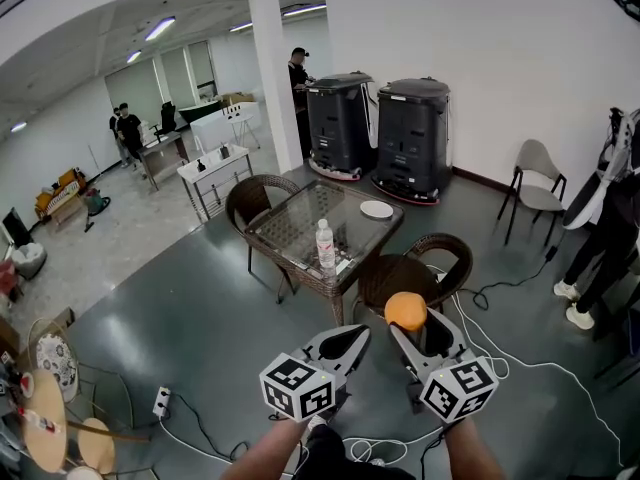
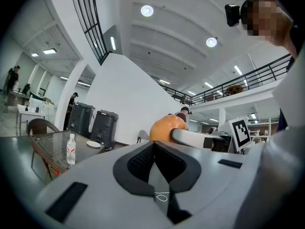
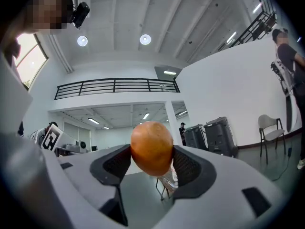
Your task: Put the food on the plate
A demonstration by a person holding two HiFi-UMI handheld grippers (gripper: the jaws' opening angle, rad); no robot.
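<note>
A round orange piece of food (image 1: 406, 310) (image 3: 151, 148) is pinched between the pads of my right gripper (image 1: 409, 325) (image 3: 151, 165), which is shut on it and held level in the air. The food (image 2: 167, 128) also shows past the left gripper's jaws. My left gripper (image 1: 345, 344) (image 2: 153, 149) hangs just left of it, shut, with nothing between its pads. The white plate (image 1: 377, 209) (image 2: 93, 144) lies on the far right corner of the glass table (image 1: 296, 230), well ahead of both grippers.
A clear water bottle (image 1: 325, 246) stands near the table's front edge. Dark wicker chairs (image 1: 412, 271) surround the table. Two black machines (image 1: 412, 136) stand by the back wall. Cables (image 1: 505, 363) and a power strip (image 1: 160, 401) lie on the floor. People stand at the back left.
</note>
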